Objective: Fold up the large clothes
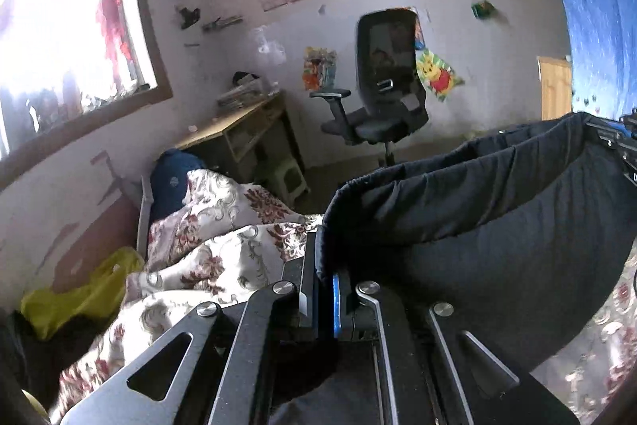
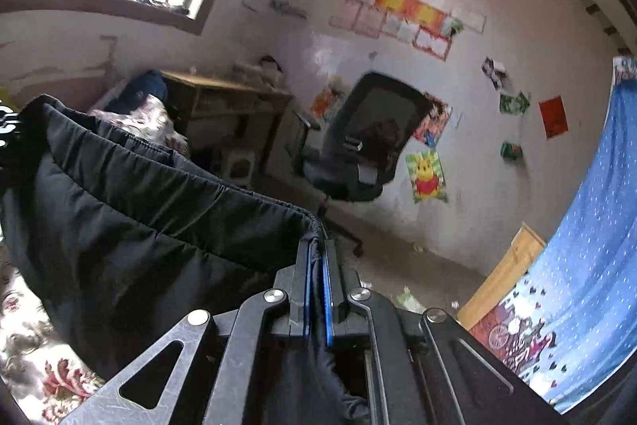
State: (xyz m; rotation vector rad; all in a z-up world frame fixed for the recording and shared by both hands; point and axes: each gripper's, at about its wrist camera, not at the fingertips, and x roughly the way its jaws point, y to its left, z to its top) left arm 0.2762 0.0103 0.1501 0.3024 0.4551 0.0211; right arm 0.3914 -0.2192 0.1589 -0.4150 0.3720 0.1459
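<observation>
Both wrist views, garment lifted between two tools. The left tool (image 1: 324, 265) is clamped on one upper corner of a dark garment (image 1: 497, 210); cloth fills the narrow gap between its fingers. The right tool (image 2: 316, 253) is likewise clamped on the opposite corner, a gathered hem bunched at its fingertips. The garment (image 2: 139, 210) hangs between the two as a slack, doubled span, its top edge sagging in the middle and its body dropping below both views. It is held in the air above a bed covered by a floral quilt (image 1: 223, 257); whether its lower edge touches the quilt cannot be told. Beyond stand an office chair (image 1: 378, 90), a desk (image 1: 243, 118) and a postered wall.

The step in hand appears to be holding the garment up by two corners before laying or doubling it; the fold itself looks barely begun.

Risks, as judged from this pose:
- Slip at either corner. The cloth looks thick and padded, and each grip takes only a small bite at the edge, so the hanging weight could draw a corner out, most likely on a quick swing.
- Uneven fold. The slack top edge and the two layers already sagging apart suggest the layers may land offset unless the span is drawn taut first.
- Snagging. The quilt lies in loose ridges, and a trailing hem dragged over them could bunch the garment or pull the quilt along.
</observation>
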